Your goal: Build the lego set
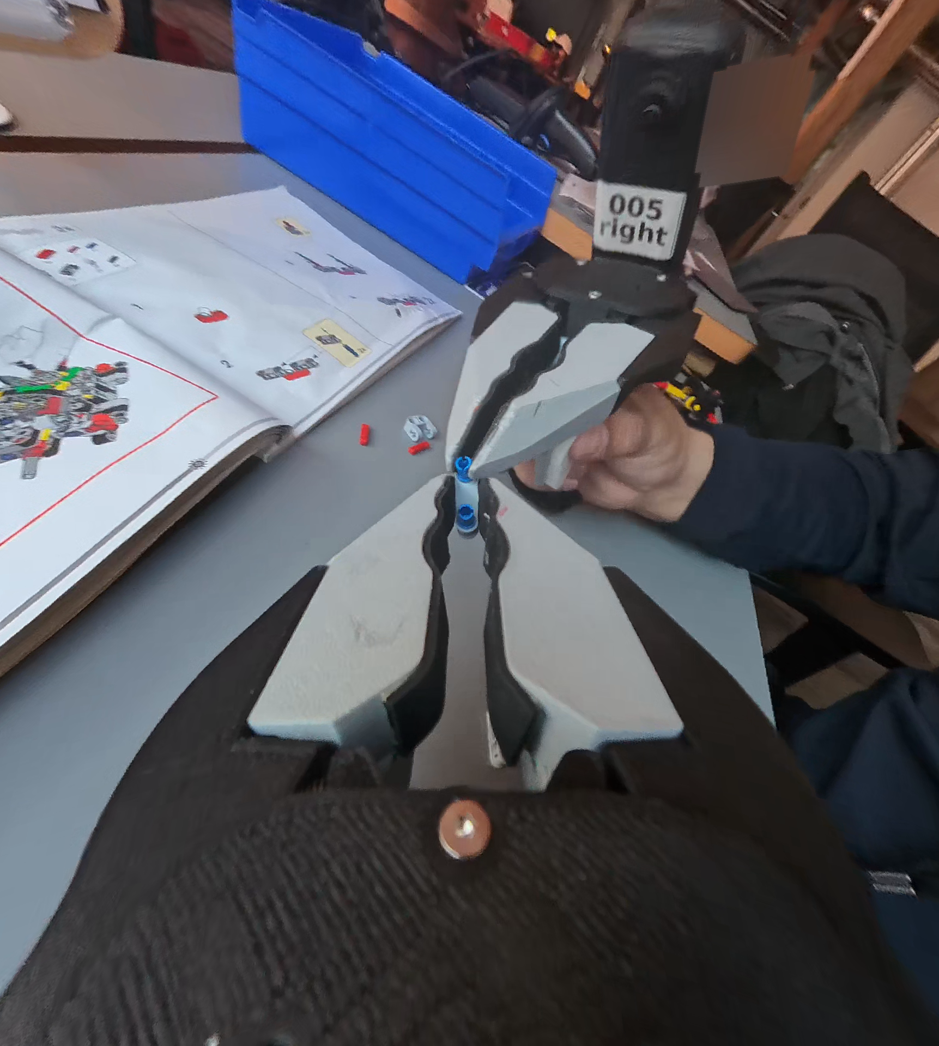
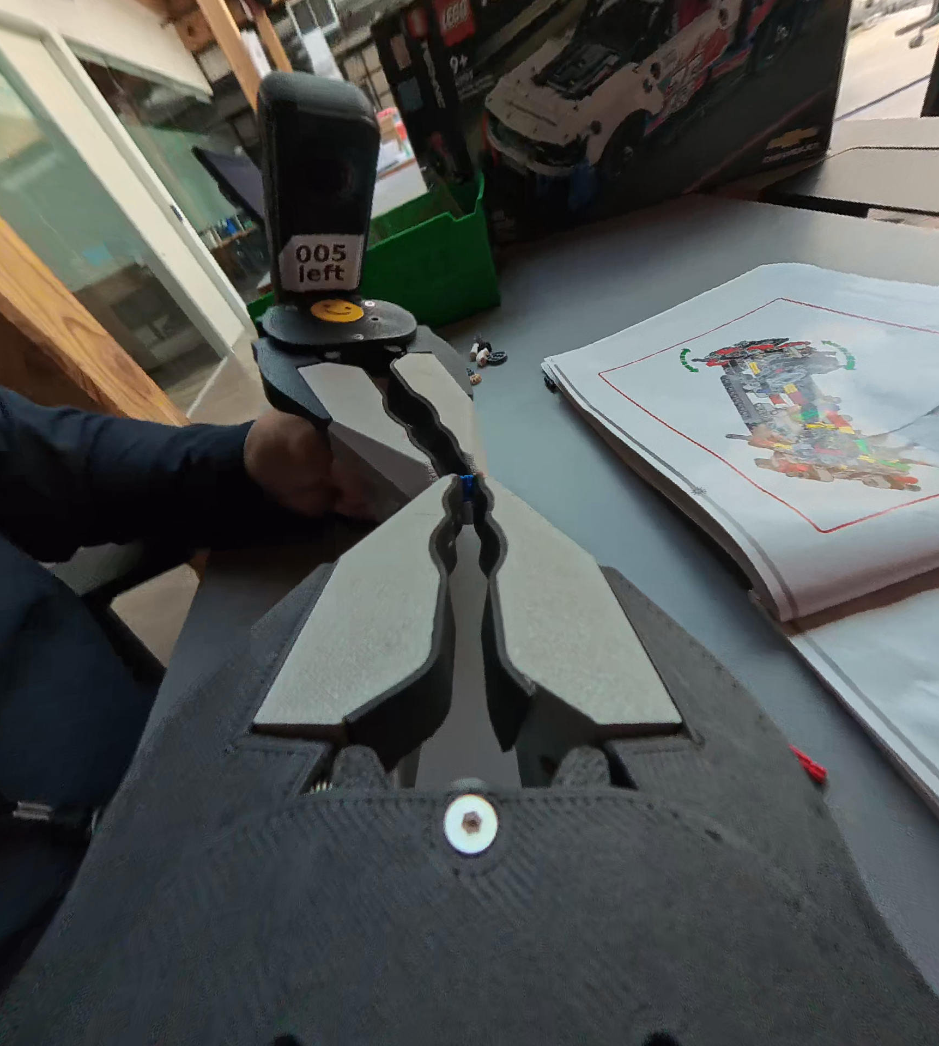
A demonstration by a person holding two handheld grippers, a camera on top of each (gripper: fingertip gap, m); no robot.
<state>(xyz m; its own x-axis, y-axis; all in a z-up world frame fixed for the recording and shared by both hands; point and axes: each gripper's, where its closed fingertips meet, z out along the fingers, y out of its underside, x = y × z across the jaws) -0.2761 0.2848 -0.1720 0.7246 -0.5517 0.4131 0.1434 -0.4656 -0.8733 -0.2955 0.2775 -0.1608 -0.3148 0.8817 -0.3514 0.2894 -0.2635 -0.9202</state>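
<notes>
Jaws of the left gripper (image 1: 464, 498) stand narrow, pressed on a small light grey connector piece (image 1: 464, 493) that carries a blue pin (image 1: 465, 516) in its near hole. The right gripper (image 1: 462, 465) comes in from the far side with its jaws all but closed on a second blue pin (image 1: 462, 465) at the connector's far end. In the right wrist view that second pin shows as a sliver of blue (image 2: 467, 484) between the fingertips, with the left gripper (image 2: 470, 472) tip to tip against them. Both tools are held above the grey table (image 1: 184, 622), well off its surface.

The chief risk, as I judge it, is the pin itself: it is tiny and round, gripped only at the very tips, so a slight sideways push could make it pop out and roll off among the loose parts. Two red pins (image 1: 364, 434) (image 1: 419, 448) and a pale grey bracket (image 1: 419, 427) lie just beyond the fingertips, beside the open instruction booklet (image 1: 133, 362). A dropped blue piece could also bounce toward the table edge near the person's hand (image 1: 642, 453).

A second risk is twist. If the two tools are not in line, pressure may lever the connector round in the left grip rather than act along the hole. The fingertips crowd each other and hide much of the joint, so misalignment would be hard to notice.
</notes>
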